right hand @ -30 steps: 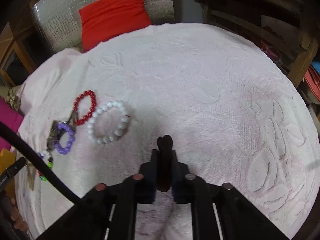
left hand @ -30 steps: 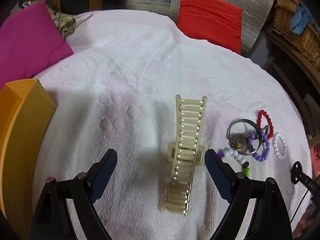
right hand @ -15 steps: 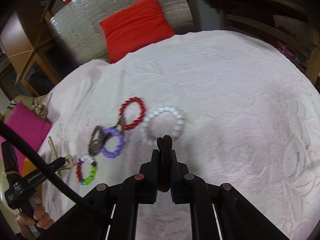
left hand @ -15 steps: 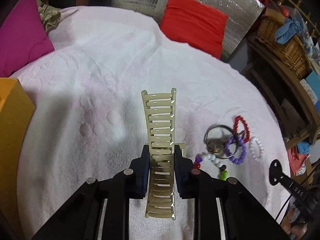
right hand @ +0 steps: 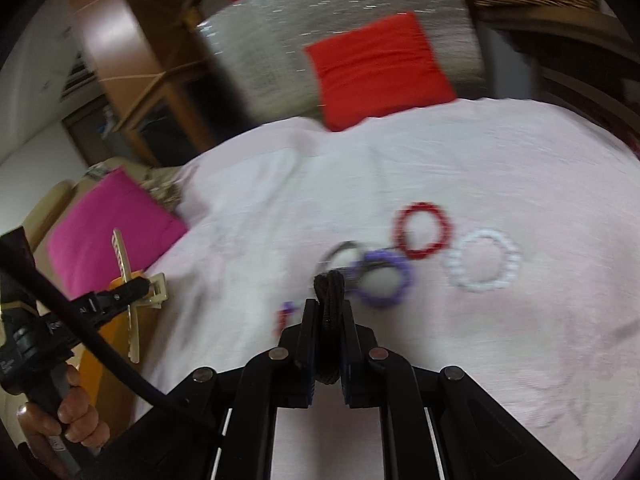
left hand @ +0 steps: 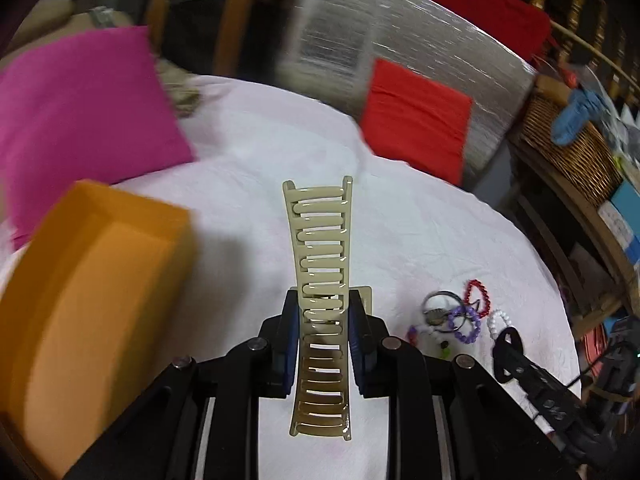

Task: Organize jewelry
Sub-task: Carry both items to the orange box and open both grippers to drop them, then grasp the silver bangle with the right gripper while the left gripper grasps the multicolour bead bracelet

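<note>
left claw (left hand: 323, 336) clamps the beige hair clip (left hand: 320, 264); right claw (right hand: 329, 338) pinches a dark band (right hand: 329, 320)

You can read no text here. Small white marks sit on the left gripper (right hand: 116, 300) body in the right wrist view, and on the right gripper (left hand: 508, 344) arm in the left wrist view, both too blurred to make out.

A beige ladder-slotted hair clip (left hand: 322, 280) sits between blue-padded fingers (left hand: 289, 330), with an orange box (left hand: 88, 304) to their left. Beyond the other fingers (right hand: 308, 336), which pinch a dark brown hair tie (right hand: 330, 312), lie purple (right hand: 384, 278), red (right hand: 422, 230) and white bead bracelets (right hand: 482, 266) on a pale pink embossed cloth (right hand: 500, 360).
</note>
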`<action>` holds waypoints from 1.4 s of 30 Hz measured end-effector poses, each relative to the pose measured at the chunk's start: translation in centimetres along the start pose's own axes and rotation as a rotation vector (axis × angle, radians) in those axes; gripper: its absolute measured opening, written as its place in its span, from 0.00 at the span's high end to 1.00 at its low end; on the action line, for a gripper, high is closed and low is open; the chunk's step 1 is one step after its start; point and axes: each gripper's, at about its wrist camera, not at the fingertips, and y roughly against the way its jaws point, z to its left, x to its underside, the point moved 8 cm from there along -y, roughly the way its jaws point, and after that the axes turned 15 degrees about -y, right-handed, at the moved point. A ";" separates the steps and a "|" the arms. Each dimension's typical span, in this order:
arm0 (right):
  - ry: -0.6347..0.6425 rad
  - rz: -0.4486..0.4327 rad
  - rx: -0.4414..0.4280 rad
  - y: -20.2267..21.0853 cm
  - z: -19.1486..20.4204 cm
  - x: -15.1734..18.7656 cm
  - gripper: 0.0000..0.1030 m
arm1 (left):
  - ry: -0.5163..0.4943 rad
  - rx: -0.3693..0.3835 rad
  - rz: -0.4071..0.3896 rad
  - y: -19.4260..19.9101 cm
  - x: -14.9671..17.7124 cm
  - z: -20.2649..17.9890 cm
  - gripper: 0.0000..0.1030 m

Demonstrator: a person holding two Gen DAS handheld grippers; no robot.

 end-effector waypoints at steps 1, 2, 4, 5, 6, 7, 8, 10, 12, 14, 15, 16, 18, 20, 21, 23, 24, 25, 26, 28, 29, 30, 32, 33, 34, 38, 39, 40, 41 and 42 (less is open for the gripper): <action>0.023 0.008 -0.019 -0.2 1.1 0.4 0.90 | 0.016 -0.030 -0.004 1.7 0.3 1.3 0.77; 0.043 0.024 -0.050 -0.4 2.5 0.9 0.90 | 0.025 -0.050 -0.014 3.0 0.6 2.3 0.77; 0.091 0.059 -0.116 -0.8 6.1 2.0 0.90 | 0.047 -0.110 -0.033 5.8 1.3 5.4 0.77; 0.112 0.070 -0.138 -1.0 7.7 2.5 0.90 | 0.062 -0.156 -0.031 7.2 1.7 7.5 0.77; 0.136 0.086 -0.166 -1.3 9.8 3.1 0.90 | 0.075 -0.190 -0.024 8.0 2.2 9.1 0.77; 0.150 0.101 -0.194 -1.7 11.9 3.7 0.90 | 0.099 -0.239 -0.019 9.2 2.8 11.7 0.77; 0.157 0.123 -0.228 -2.1 14.2 4.4 0.90 | 0.115 -0.276 -0.018 9.8 3.3 13.5 0.77; 0.171 0.169 -0.302 -2.9 19.0 6.0 0.90 | 0.140 -0.356 0.012 10.7 4.7 17.0 0.77; 0.211 0.211 -0.344 -4.2 23.7 7.8 0.90 | 0.180 -0.389 0.056 10.8 6.6 20.2 0.77; 0.248 0.235 -0.356 -5.5 27.0 9.2 0.90 | 0.219 -0.384 0.093 10.1 8.3 22.3 0.77; 0.266 0.251 -0.355 -6.5 28.5 9.9 0.90 | 0.232 -0.376 0.107 9.5 8.8 23.0 0.77; 0.275 0.276 -0.356 -7.7 29.8 10.6 0.90 | 0.239 -0.363 0.118 8.8 9.1 23.6 0.77; 0.287 0.311 -0.329 -9.9 31.6 11.6 0.90 | 0.236 -0.339 0.130 7.2 9.0 23.8 0.77; 0.298 0.328 -0.288 -12.3 32.8 12.2 0.87 | 0.234 -0.311 0.142 5.3 8.3 24.3 0.77; 0.298 0.341 -0.272 -13.2 33.1 12.5 0.87 | 0.234 -0.301 0.149 4.5 8.0 24.5 0.76; 0.274 0.374 -0.222 -15.3 33.4 12.7 0.80 | 0.244 -0.307 0.171 3.1 7.7 25.0 0.63; 0.255 0.383 -0.211 -16.2 32.4 12.2 0.72 | 0.256 -0.320 0.178 2.9 7.7 25.3 0.52; 0.222 0.383 -0.209 -16.6 32.1 11.7 0.65 | 0.262 -0.324 0.167 3.1 7.4 25.4 0.50; 0.192 0.382 -0.224 -16.5 31.2 11.2 0.62 | 0.262 -0.329 0.147 3.5 7.3 25.3 0.50; 0.153 0.362 -0.278 -15.5 30.4 9.9 0.50 | 0.250 -0.348 0.127 4.3 6.9 24.9 0.50; 0.154 0.327 -0.282 -14.5 29.7 9.0 0.50 | 0.239 -0.362 0.120 4.8 6.7 24.3 0.50; 0.163 0.293 -0.276 -13.5 28.9 8.0 0.50 | 0.230 -0.366 0.113 5.1 6.3 23.7 0.50; 0.167 0.264 -0.270 -11.9 27.2 6.7 0.50 | 0.212 -0.354 0.099 5.5 5.4 22.0 0.50; 0.159 0.251 -0.258 -10.9 25.7 6.1 0.50 | 0.197 -0.343 0.087 5.7 4.7 20.6 0.50; 0.149 0.241 -0.243 -10.0 24.2 5.5 0.50 | 0.180 -0.335 0.077 5.8 4.0 19.3 0.50; 0.100 0.191 -0.196 -5.0 16.4 2.8 0.50 | 0.080 -0.288 0.064 4.9 1.0 11.8 0.49; 0.084 0.174 -0.180 -3.9 14.3 2.0 0.50 | 0.056 -0.271 0.066 4.3 0.3 9.5 0.49; 0.058 0.152 -0.164 -2.5 11.7 1.0 0.50 | 0.040 -0.256 0.068 3.7 -0.3 7.6 0.49; 0.027 0.128 -0.150 -1.1 9.2 0.1 0.50 | 0.030 -0.240 0.069 2.9 -0.7 5.7 0.49; -0.001 0.104 -0.136 0.0 7.2 -0.8 0.50 | 0.025 -0.224 0.069 2.2 -1.1 4.4 0.49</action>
